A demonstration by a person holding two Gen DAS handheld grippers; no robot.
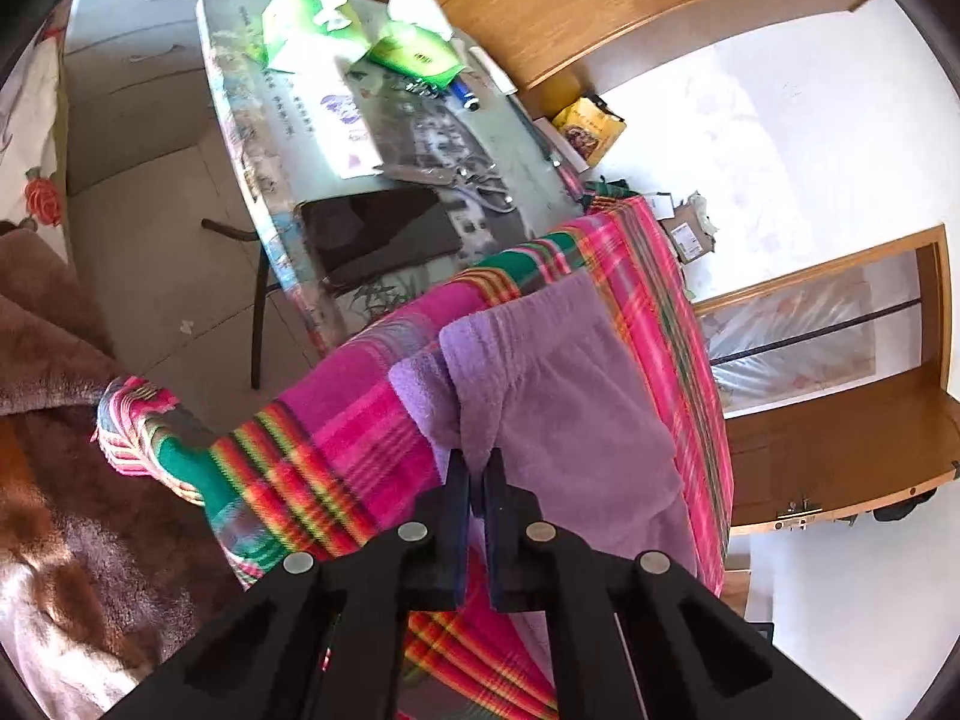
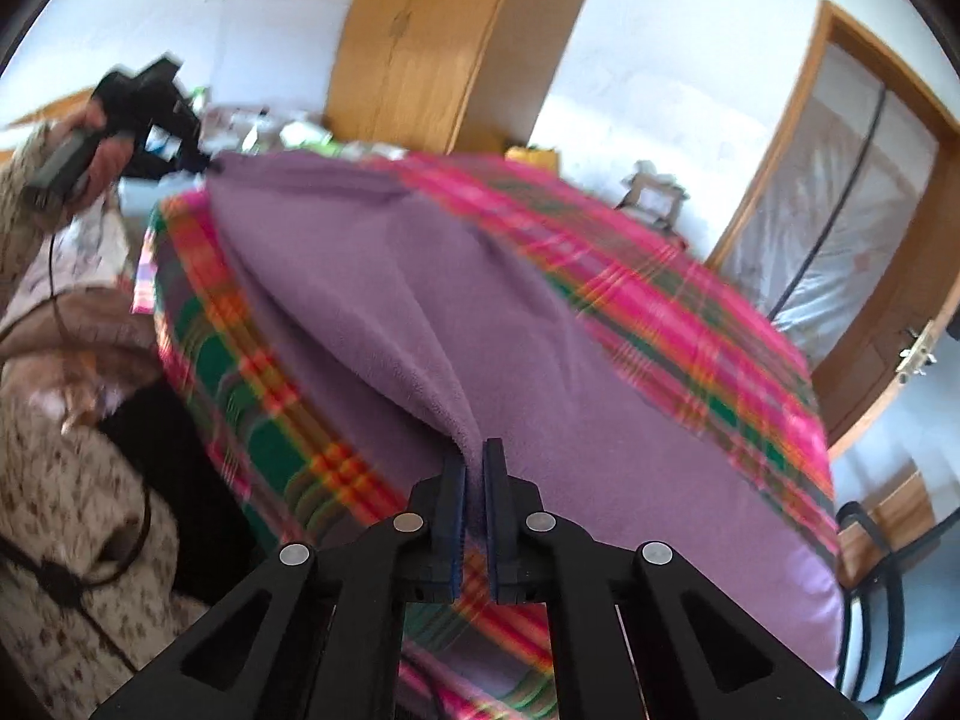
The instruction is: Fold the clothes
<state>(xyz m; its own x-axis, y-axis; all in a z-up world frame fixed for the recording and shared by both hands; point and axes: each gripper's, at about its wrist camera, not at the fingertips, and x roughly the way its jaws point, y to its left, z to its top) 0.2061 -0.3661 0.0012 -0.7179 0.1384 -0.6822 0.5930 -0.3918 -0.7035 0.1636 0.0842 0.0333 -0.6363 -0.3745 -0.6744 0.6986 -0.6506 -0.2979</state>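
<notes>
Right wrist view showed the purple cloth (image 2: 420,312) lying on the bright checked blanket (image 2: 690,324), stretching away from the right claw (image 2: 474,462) toward the far left, where the left claw (image 2: 207,165) gripped its other end. The right claw was shut tight on a raised fold of the cloth at the near end. In the left wrist view, the left claw (image 1: 477,462) was also clamped on the purple cloth's (image 1: 570,396) edge. The cloth's long side ran between the two claws, so I think both ends should lift together.
</notes>
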